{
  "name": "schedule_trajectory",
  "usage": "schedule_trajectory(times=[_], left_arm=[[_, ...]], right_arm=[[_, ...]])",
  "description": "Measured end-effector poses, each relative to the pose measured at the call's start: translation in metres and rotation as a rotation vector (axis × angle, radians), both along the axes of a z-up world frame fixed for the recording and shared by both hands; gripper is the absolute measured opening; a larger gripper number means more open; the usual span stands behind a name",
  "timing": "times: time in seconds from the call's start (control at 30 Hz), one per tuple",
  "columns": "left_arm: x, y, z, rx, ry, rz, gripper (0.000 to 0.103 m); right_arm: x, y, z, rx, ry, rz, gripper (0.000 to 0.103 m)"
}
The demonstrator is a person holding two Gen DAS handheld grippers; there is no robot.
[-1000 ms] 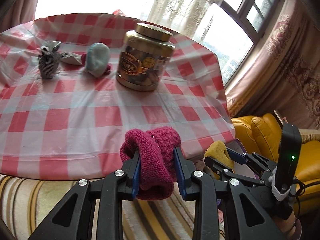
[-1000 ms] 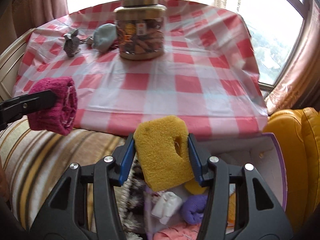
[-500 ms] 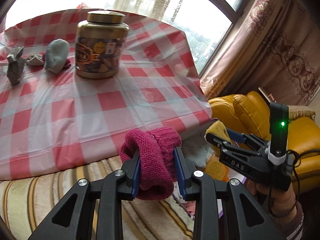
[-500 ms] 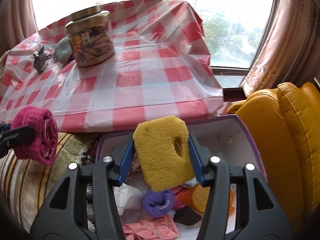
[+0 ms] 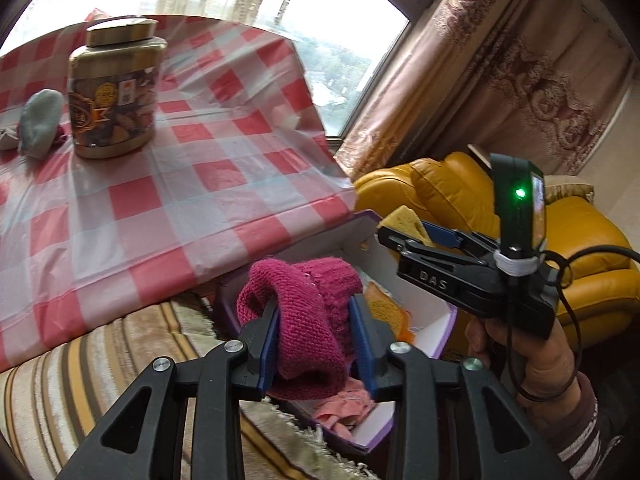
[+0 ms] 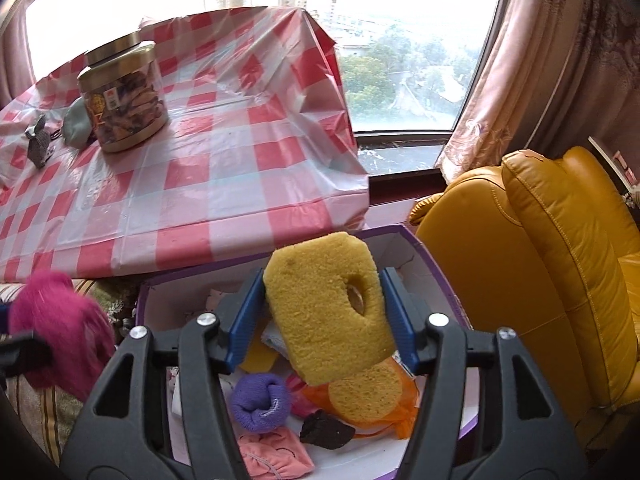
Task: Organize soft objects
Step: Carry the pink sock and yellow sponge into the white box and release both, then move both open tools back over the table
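My left gripper [image 5: 314,336] is shut on a magenta knitted roll [image 5: 308,312] and holds it over the near left edge of a purple-rimmed white box [image 5: 436,322]. The roll also shows at the left of the right wrist view [image 6: 56,328]. My right gripper [image 6: 322,316] is shut on a yellow sponge with a hole [image 6: 324,308], held above the box [image 6: 436,276]. The right gripper also shows in the left wrist view [image 5: 394,236], over the box's far side. The box holds a purple sock roll [image 6: 260,402], a round sponge [image 6: 366,394], pink cloth [image 6: 272,454] and other soft items.
A table with a red-checked cloth [image 5: 168,184] stands behind the box, with a gold jar [image 5: 114,90], a pale blue sock [image 5: 40,122] and a striped grey sock [image 6: 38,142]. A yellow leather armchair [image 6: 560,264] is at the right. A striped rug [image 5: 60,380] lies below.
Both grippers have swung right, away from the table and over the box. Each still holds its object. The box's inside now fills more of the right wrist view.
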State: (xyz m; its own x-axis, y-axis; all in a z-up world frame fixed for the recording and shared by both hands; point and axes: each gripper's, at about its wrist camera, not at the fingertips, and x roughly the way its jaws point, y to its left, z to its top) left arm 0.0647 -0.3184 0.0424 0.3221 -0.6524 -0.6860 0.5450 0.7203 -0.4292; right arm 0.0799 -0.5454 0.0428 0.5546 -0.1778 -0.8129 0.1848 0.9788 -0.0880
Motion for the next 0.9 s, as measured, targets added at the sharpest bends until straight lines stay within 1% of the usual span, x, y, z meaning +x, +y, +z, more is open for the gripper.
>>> schedule_trajectory(times=[0.03, 0.07, 0.1, 0.27, 0.47, 0.67, 0.9], left_arm=[[-0.001, -0.003, 0.0, -0.006, 0.005, -0.017, 0.046], [-0.003, -0.005, 0.0, -0.006, 0.004, -0.023, 0.057], [-0.004, -0.006, 0.001, -0.007, 0.0, -0.024, 0.065], [-0.004, -0.003, 0.001, -0.019, 0.004, -0.017, 0.066], [0.001, 0.011, 0.002, -0.014, -0.006, 0.028, 0.066], [0.015, 0.037, 0.001, -0.011, -0.007, 0.114, 0.066], [0.034, 0.082, -0.002, -0.033, 0.016, 0.233, 0.066]], right_arm=[[0.0, -0.002, 0.001, -0.003, -0.002, -0.012, 0.078], [-0.001, -0.003, 0.001, -0.008, -0.005, -0.022, 0.081], [-0.001, -0.005, 0.002, -0.012, -0.008, -0.029, 0.085], [0.0, -0.004, 0.001, 0.003, -0.001, -0.024, 0.085], [0.003, 0.012, 0.0, 0.021, 0.009, 0.021, 0.085], [0.009, 0.039, -0.002, 0.039, 0.03, 0.087, 0.085], [0.016, 0.086, 0.002, 0.043, 0.037, 0.202, 0.085]])
